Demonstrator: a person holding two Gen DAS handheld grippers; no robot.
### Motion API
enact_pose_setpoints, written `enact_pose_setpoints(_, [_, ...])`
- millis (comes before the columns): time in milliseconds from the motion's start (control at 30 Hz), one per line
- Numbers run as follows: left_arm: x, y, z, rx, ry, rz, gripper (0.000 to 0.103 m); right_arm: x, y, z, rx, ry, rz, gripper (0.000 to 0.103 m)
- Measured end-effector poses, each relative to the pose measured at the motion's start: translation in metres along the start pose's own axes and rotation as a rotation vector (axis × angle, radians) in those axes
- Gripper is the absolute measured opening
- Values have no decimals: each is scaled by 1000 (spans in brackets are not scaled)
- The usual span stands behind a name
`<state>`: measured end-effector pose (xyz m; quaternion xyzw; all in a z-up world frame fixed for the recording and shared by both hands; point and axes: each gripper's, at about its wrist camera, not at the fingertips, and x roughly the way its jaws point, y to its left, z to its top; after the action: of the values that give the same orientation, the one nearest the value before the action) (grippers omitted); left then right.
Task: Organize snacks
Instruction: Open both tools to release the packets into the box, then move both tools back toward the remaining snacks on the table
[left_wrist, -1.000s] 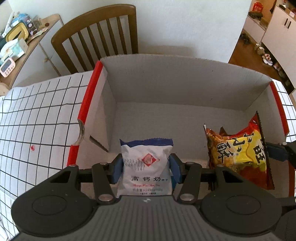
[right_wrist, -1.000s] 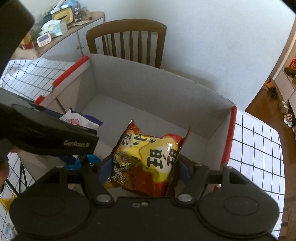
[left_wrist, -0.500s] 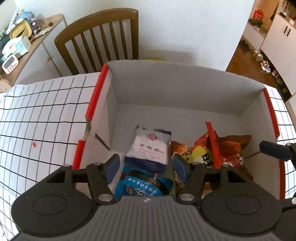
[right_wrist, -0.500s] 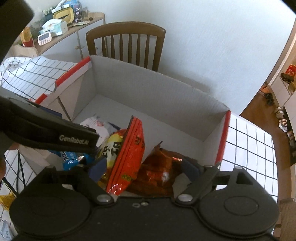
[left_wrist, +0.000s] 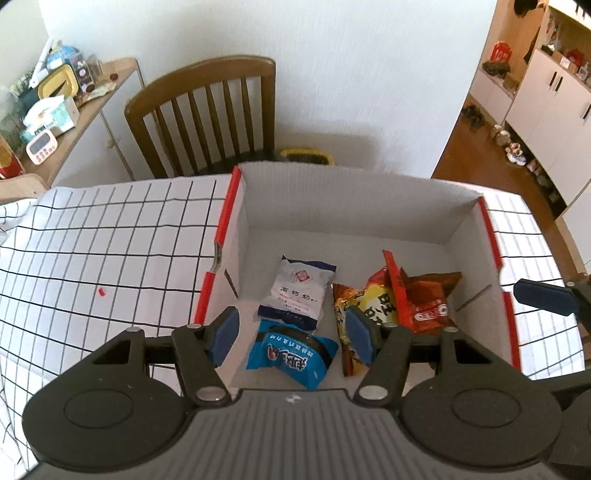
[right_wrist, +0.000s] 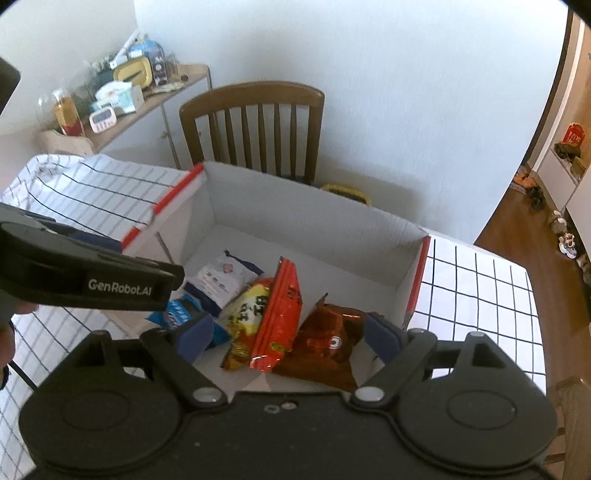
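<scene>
An open cardboard box (left_wrist: 354, 206) with red-edged flaps stands on the checked tablecloth; it also shows in the right wrist view (right_wrist: 295, 210). Inside lie a white and navy snack pack (left_wrist: 297, 290), a blue pack (left_wrist: 291, 356), a yellow and red pack (left_wrist: 373, 306) and a brown-red pack (left_wrist: 428, 299). The same packs show in the right wrist view: white (right_wrist: 221, 275), blue (right_wrist: 177, 314), yellow and red (right_wrist: 266, 314), brown-red (right_wrist: 328, 339). My left gripper (left_wrist: 293, 336) is open and empty above the box's near edge. My right gripper (right_wrist: 288, 336) is open and empty above the packs.
A wooden chair (left_wrist: 207, 114) stands behind the box against the white wall. A side cabinet (left_wrist: 88, 110) with clutter is at the far left. The checked tablecloth (left_wrist: 103, 236) spreads left of the box and a strip (left_wrist: 524, 229) lies to its right.
Both grippers have opened and dropped their packs into the box. The white pack and the yellow and red pack now lie on the box floor. Both grippers have drawn back and up.
</scene>
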<state>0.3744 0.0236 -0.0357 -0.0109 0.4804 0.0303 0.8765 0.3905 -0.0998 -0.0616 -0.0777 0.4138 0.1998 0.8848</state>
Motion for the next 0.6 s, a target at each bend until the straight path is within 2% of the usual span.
enact_pose_setpoints(400, [-70, 9, -24, 12, -84, -33, 63, -59, 19, -11, 22, -73, 38, 89])
enact_pose_setpoints(500, [-85, 11, -32, 8, -99, -46, 63, -72, 24, -17, 21, -90, 46, 94])
enact_pose_setpoints(600, [-100, 13, -40, 11, -112, -55, 63, -87, 30, -22, 16, -107, 59, 94])
